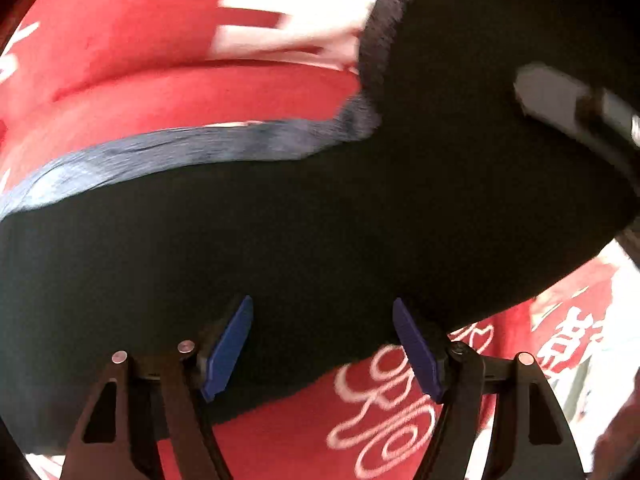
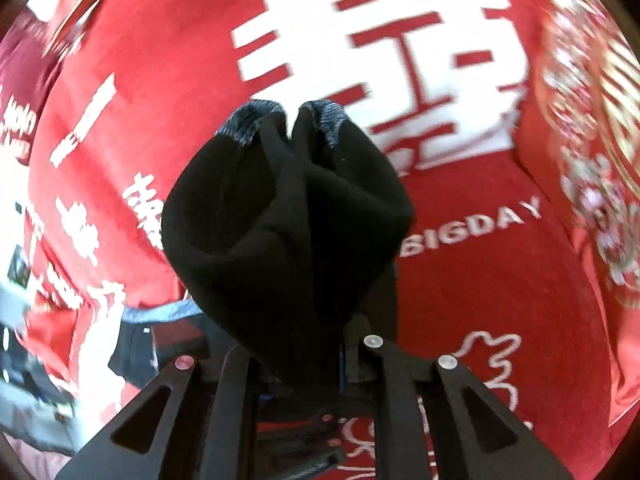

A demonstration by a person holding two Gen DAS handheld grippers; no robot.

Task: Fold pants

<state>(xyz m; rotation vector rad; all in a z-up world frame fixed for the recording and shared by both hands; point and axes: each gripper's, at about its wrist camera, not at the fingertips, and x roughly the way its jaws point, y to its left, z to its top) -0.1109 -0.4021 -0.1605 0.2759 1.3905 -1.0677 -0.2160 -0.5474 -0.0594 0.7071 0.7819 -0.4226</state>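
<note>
The black pants (image 1: 300, 232) lie across the red cloth in the left wrist view, with a grey-blue ribbed edge (image 1: 160, 156) along their far side. My left gripper (image 1: 322, 344) is open just above the fabric, its blue pads (image 1: 228, 348) apart and holding nothing. In the right wrist view my right gripper (image 2: 298, 364) is shut on a bunched fold of the black pants (image 2: 288, 216), which hangs lifted over the cloth and hides the fingertips. Its ribbed cuffs (image 2: 256, 120) point away. The right gripper's body shows at the upper right of the left wrist view (image 1: 560, 104).
A red cloth with white characters and the words BIGDAY (image 2: 480, 224) covers the surface under everything. It also fills the left wrist view (image 1: 160, 40). Dark clutter sits at the lower left of the right wrist view (image 2: 132, 344).
</note>
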